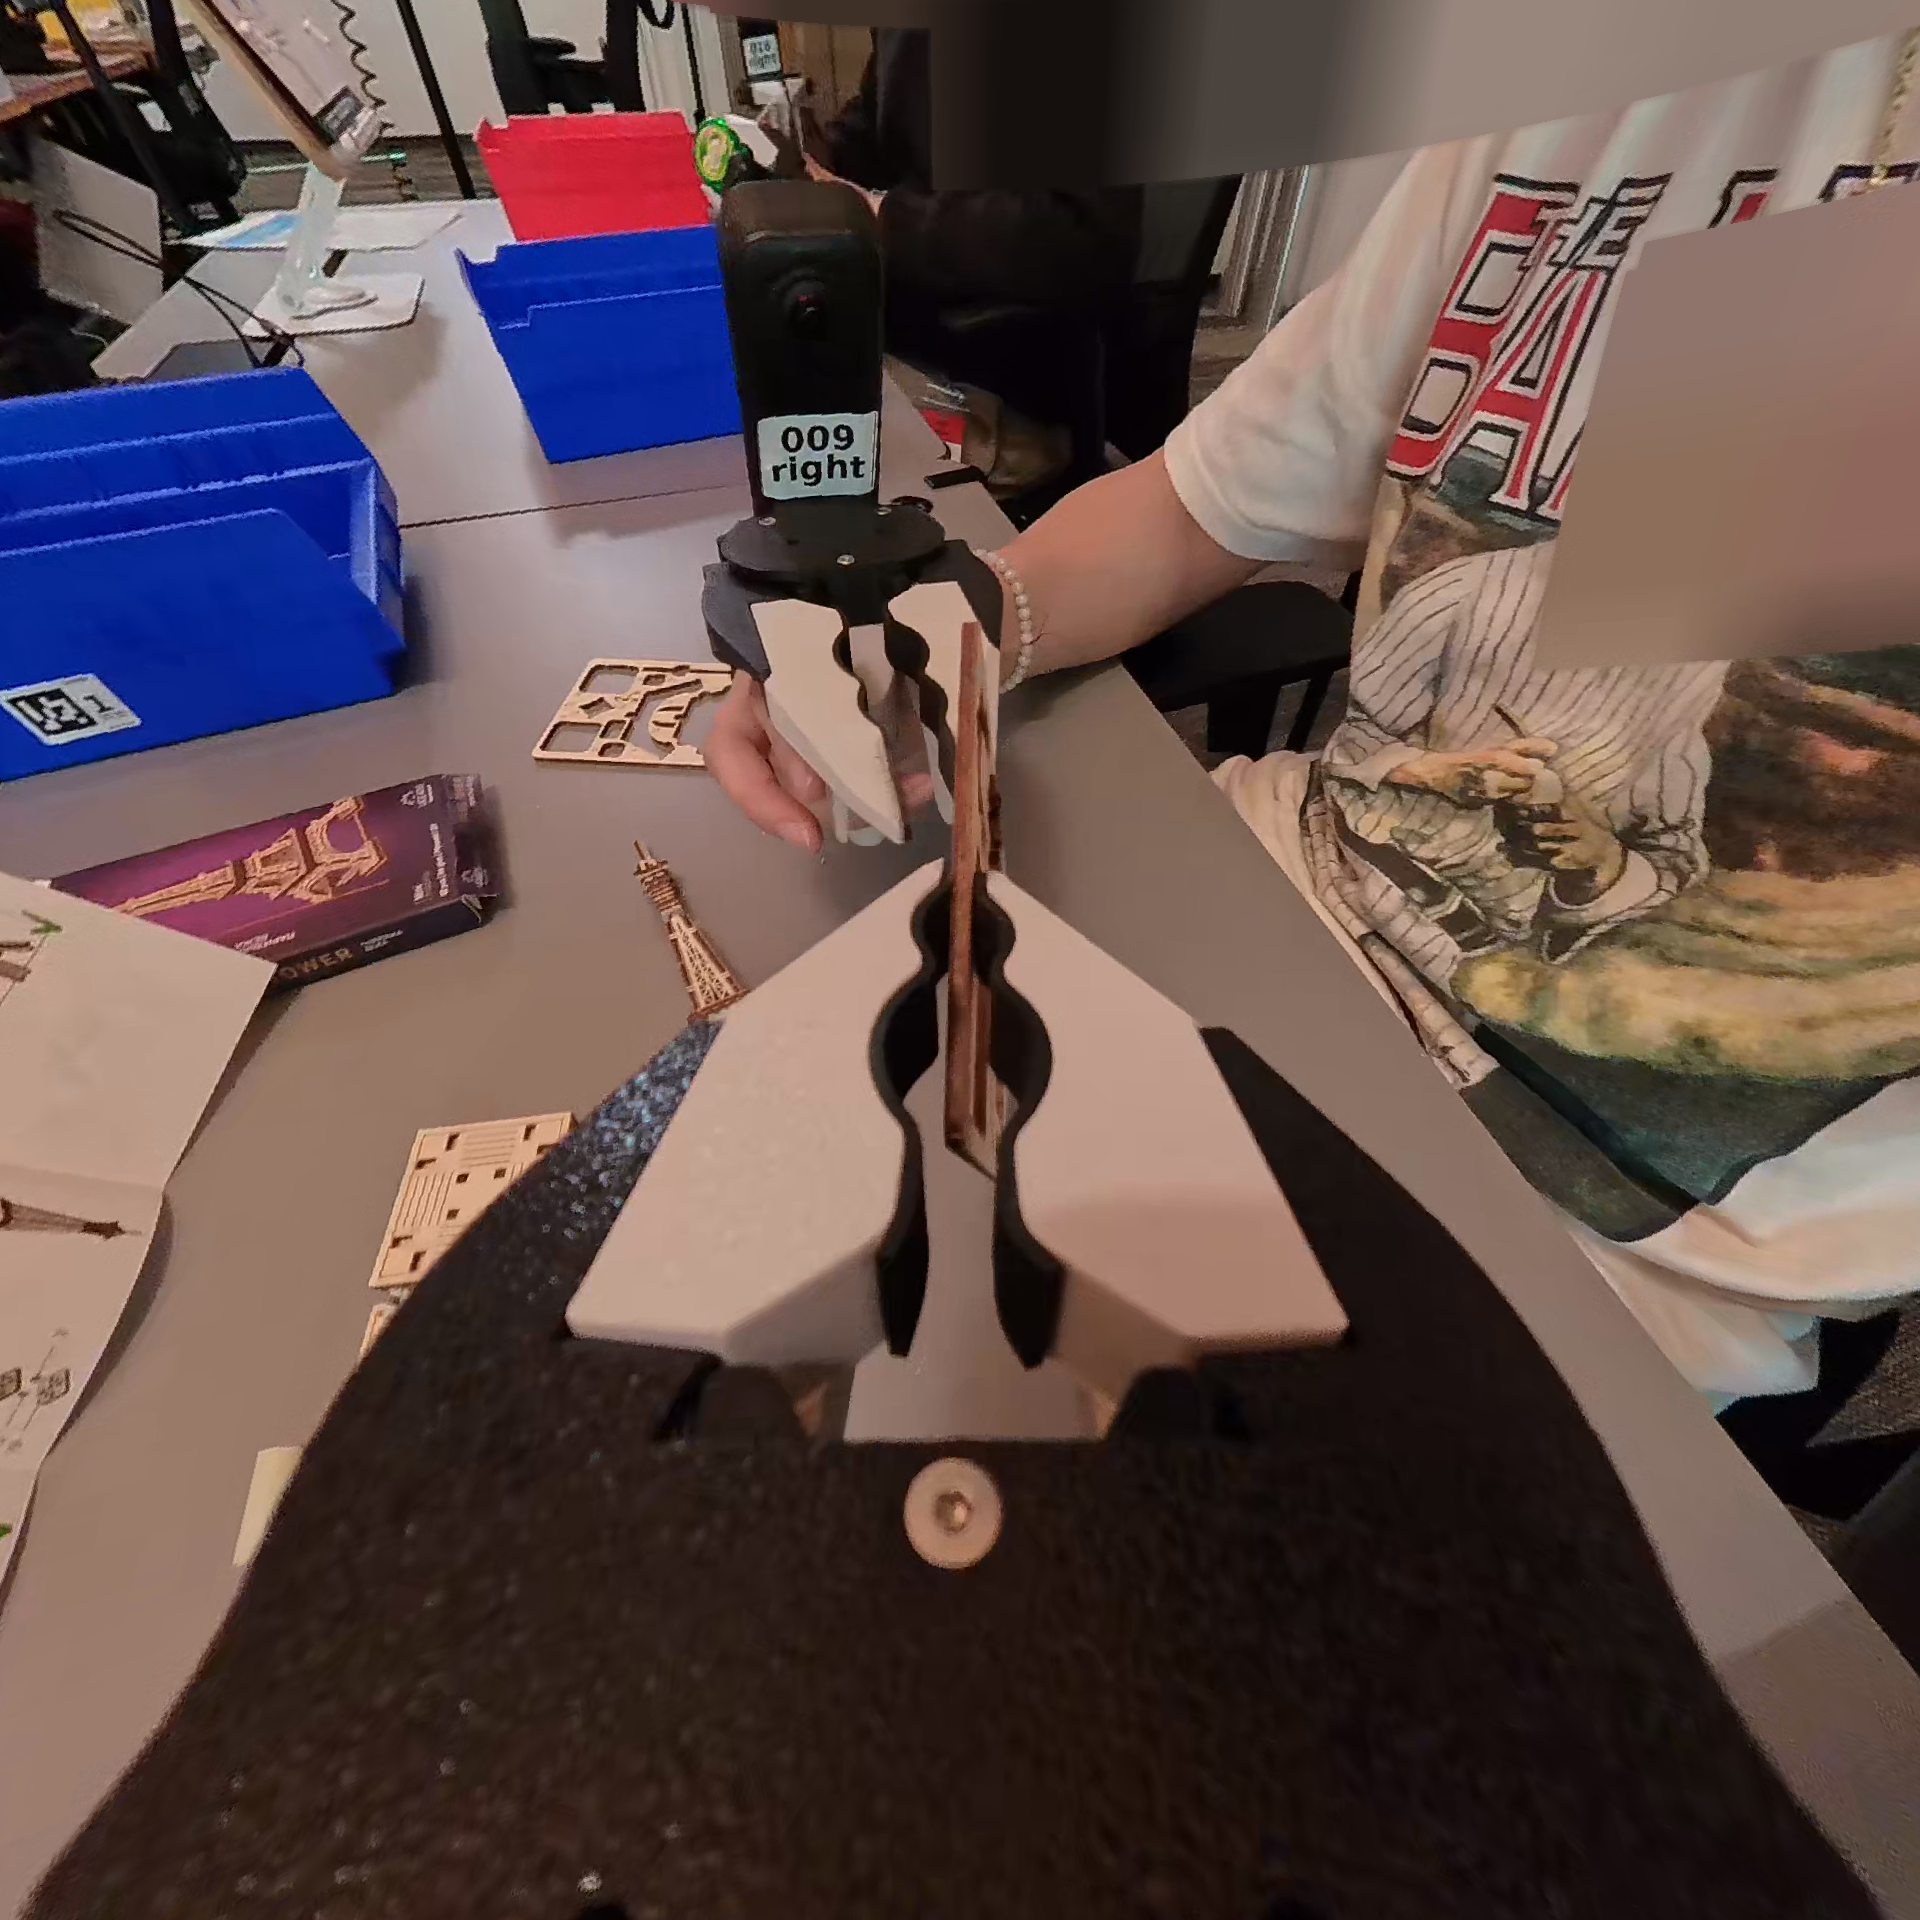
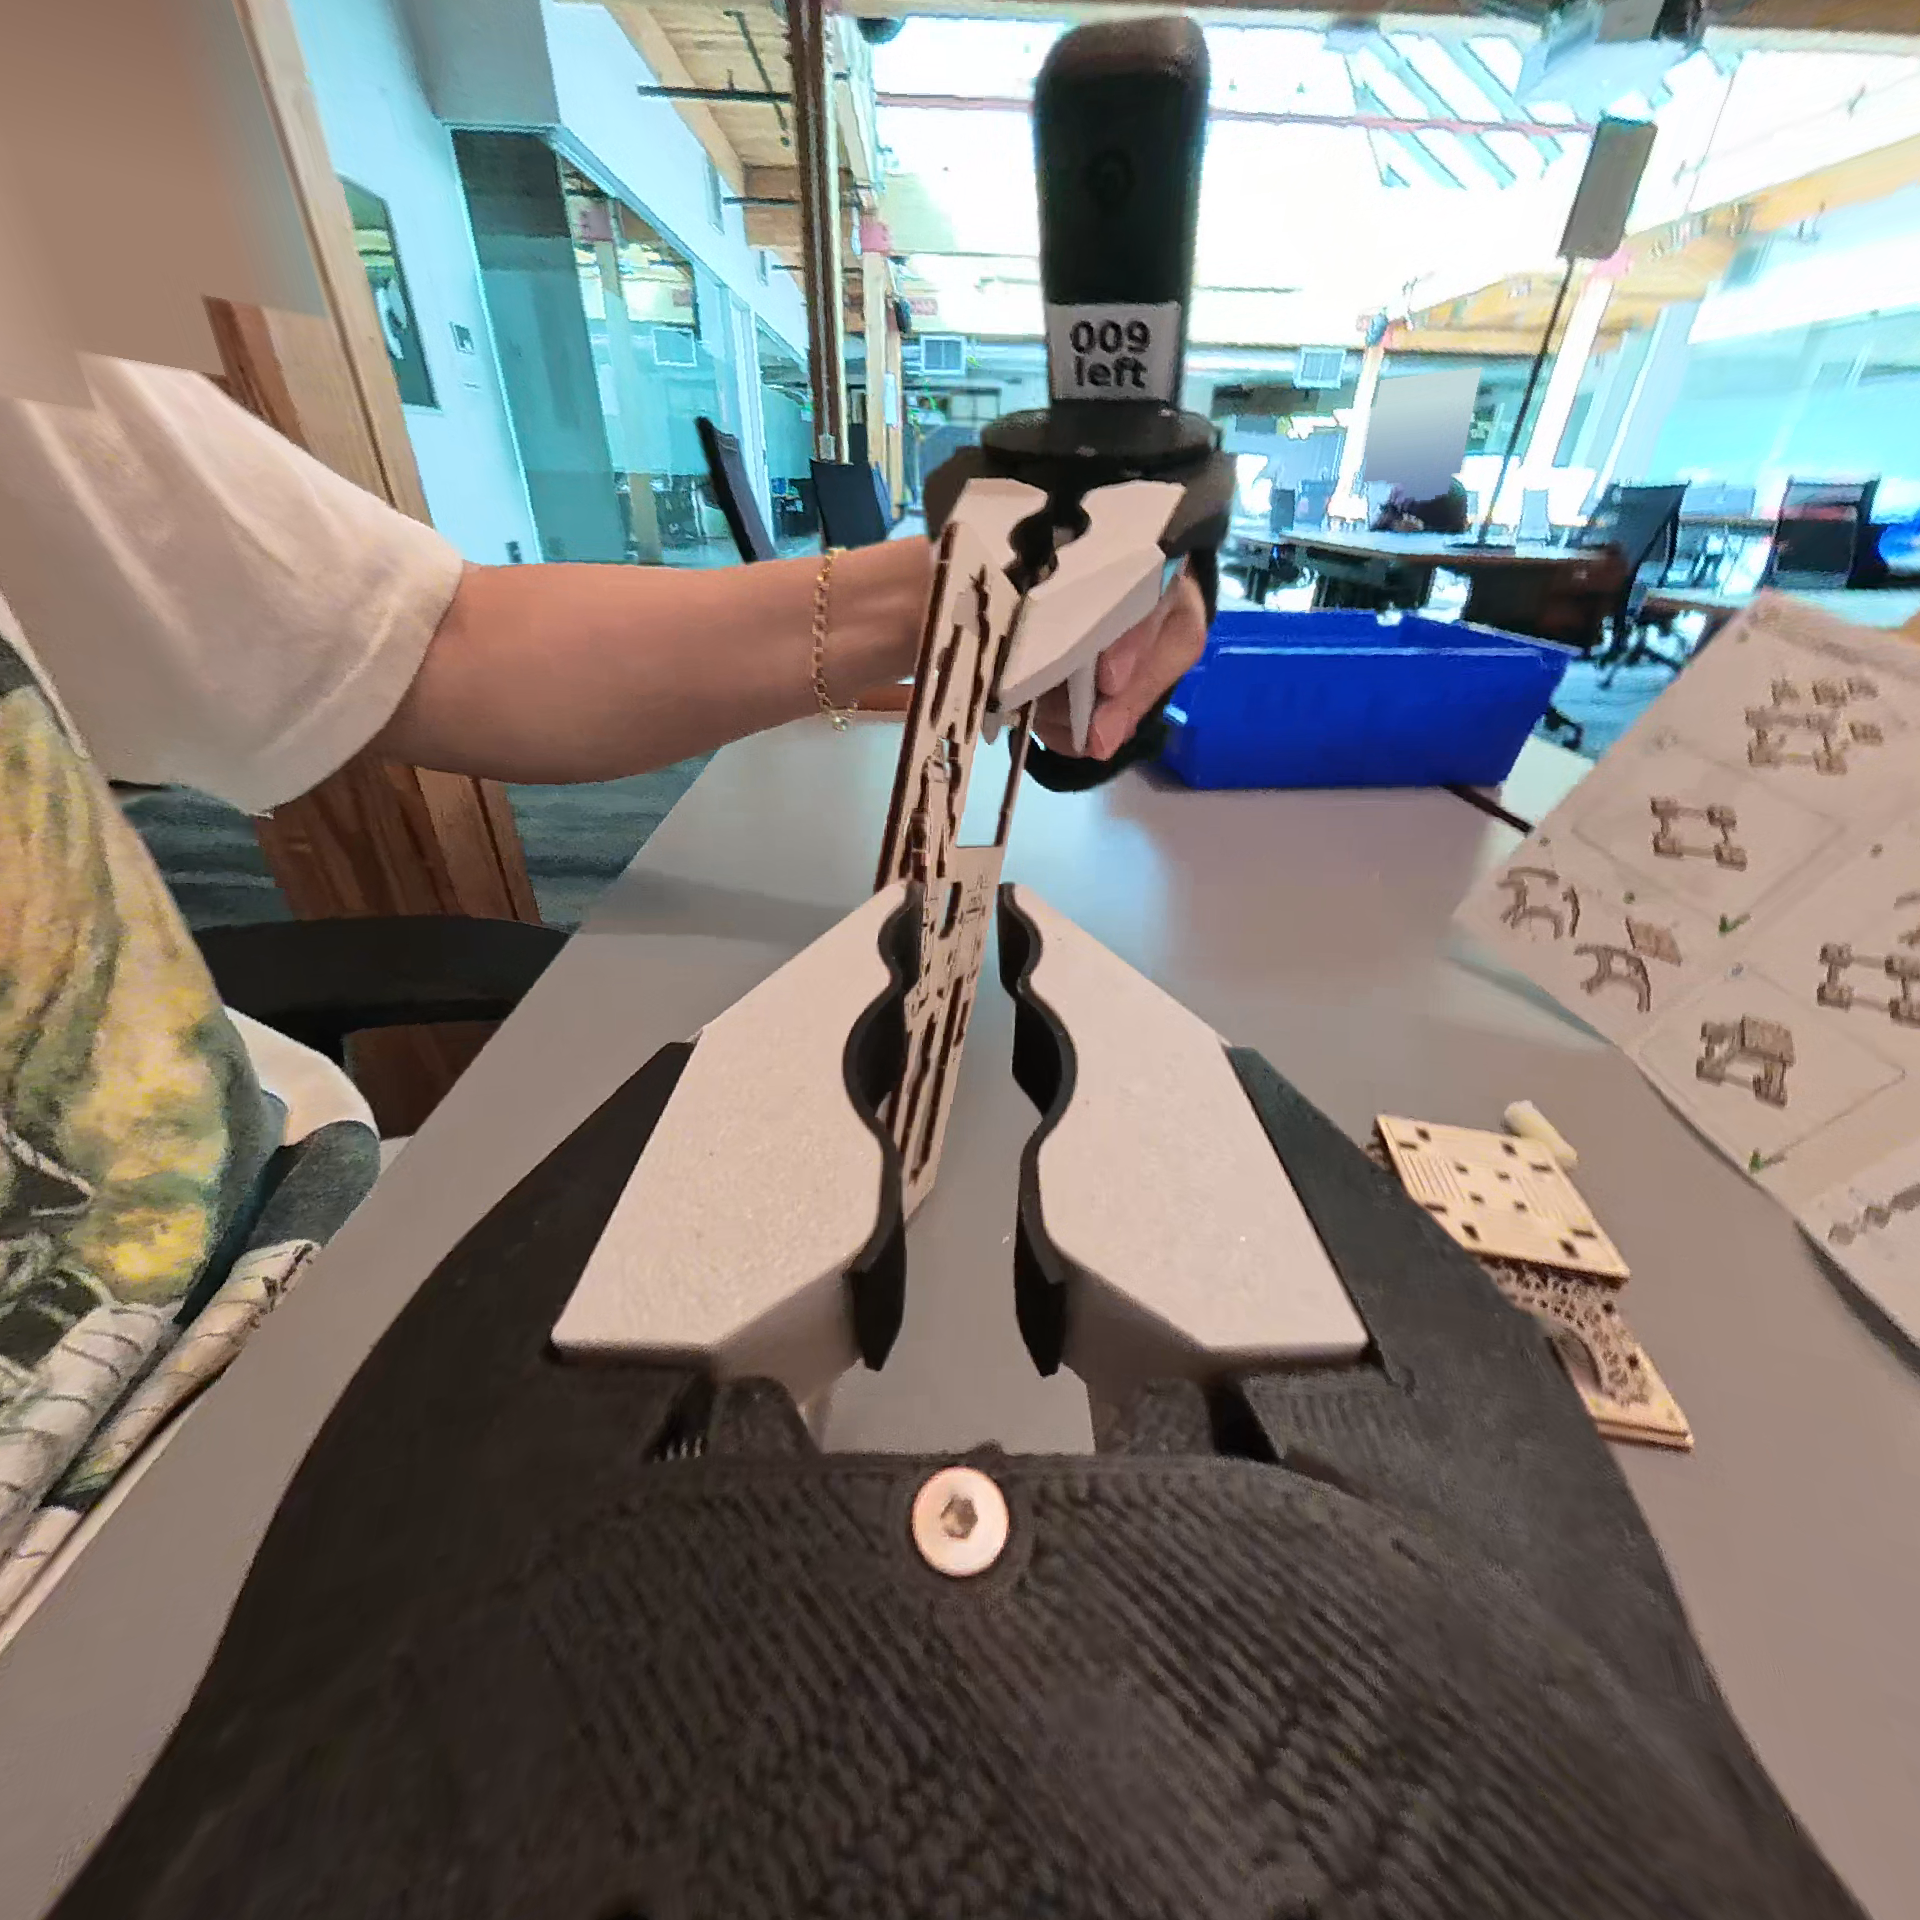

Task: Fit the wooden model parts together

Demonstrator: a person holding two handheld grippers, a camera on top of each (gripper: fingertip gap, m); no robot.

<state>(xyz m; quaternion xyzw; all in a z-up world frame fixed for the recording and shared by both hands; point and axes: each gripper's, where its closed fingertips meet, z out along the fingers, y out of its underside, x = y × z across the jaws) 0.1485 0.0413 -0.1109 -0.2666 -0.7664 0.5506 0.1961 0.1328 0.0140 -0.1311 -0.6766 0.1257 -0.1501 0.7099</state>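
Note:
A thin laser-cut wooden parts sheet (image 2: 940, 790) is held upright in the air between the two grippers. In the left wrist view the sheet (image 1: 975, 790) shows edge-on. My left gripper (image 1: 966, 883) is shut on one end of it, and in the right wrist view my left gripper (image 2: 1013, 707) is seen pinching that far end. My right gripper (image 2: 956, 899) is open. The sheet's near end stands between its fingers, leaning on the left pad (image 2: 883, 966), with a gap to the right pad (image 2: 1023, 966). My right gripper (image 1: 930, 810) also shows in the left wrist view.
On the grey table (image 1: 540, 623) lie a small wooden tower (image 1: 686, 935), a punched-out sheet (image 1: 623, 712), a square wooden part (image 1: 468, 1195), a purple box (image 1: 301, 883) and instruction paper (image 1: 94, 1039). Blue bins (image 1: 197, 561) stand on the left. A person sits at the table edge (image 1: 1247, 831). Some 5 cm of space lies between my two pairs of fingers.

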